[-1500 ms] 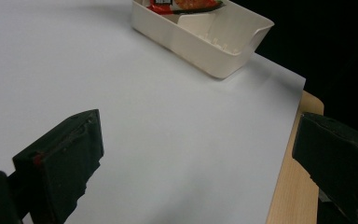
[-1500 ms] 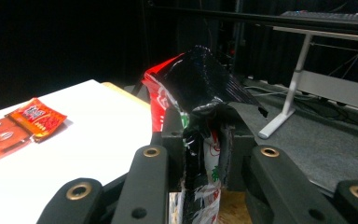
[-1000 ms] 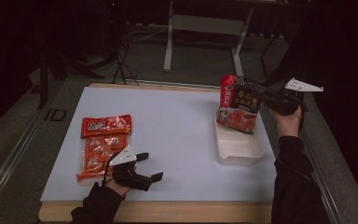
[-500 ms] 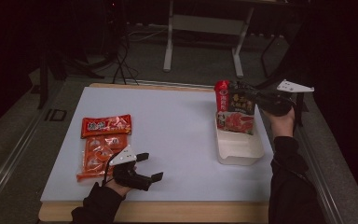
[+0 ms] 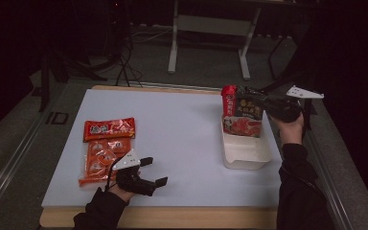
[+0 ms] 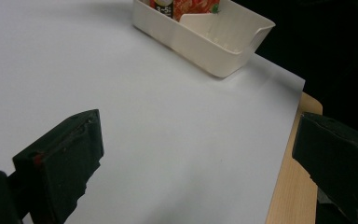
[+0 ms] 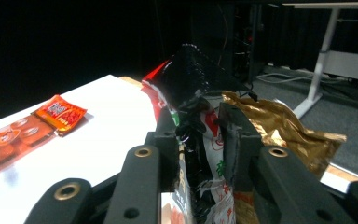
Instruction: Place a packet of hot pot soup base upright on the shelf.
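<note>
The right tongs (image 5: 263,103) pinch the glossy black-and-red snack bag (image 5: 242,115) upright, their jaws just easing apart, lowering it into the white plastic bin (image 5: 247,153); the left tongs (image 5: 154,171) rest spread on the counter (image 5: 187,134).

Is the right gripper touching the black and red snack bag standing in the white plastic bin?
Touching. In the right gripper view the bag sits pinched between the right gripper's pads, which have just been opening.

Glossy crinkled foil packet (image 5: 242,112), smooth white plastic tray (image 5: 247,153), matt white sheet (image 5: 187,139) over pale wood tabletop (image 6: 291,196).
</note>
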